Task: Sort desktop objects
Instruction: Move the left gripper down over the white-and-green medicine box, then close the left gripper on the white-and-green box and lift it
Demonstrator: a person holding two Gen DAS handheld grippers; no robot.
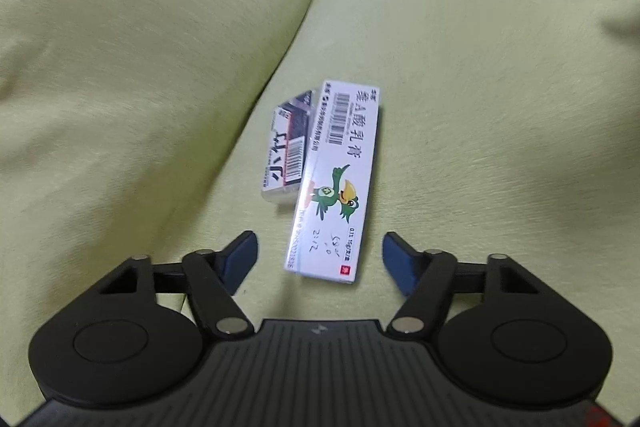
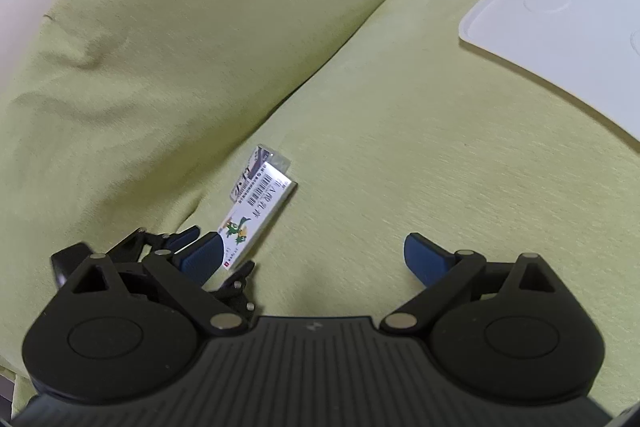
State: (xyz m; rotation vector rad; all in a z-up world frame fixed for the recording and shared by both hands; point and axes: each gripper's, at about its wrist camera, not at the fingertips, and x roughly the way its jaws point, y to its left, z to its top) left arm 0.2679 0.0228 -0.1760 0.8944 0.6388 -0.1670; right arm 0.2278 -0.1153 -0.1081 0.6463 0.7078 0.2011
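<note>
- Left claw [image 1: 320,259] is spread wide and holds nothing; its blue pads flank the near end of the long white ointment box [image 1: 334,179], without clearly touching it.
- Right claw [image 2: 320,259] is also wide and empty, over bare green sofa cushion [image 2: 400,167], near the white tray [image 2: 560,39].
- That ointment box lies flat on the cushion, its far half resting over a smaller clear-wrapped box [image 1: 286,151] beside the seam with the back cushion.
- Judging by the right wrist view, the tray shows nothing on the part in view, so sorting seems barely begun: both boxes are yet to be moved.
- What remains, as I read it, is to close on the long box, carry it across, then do the same with the small one.
</note>
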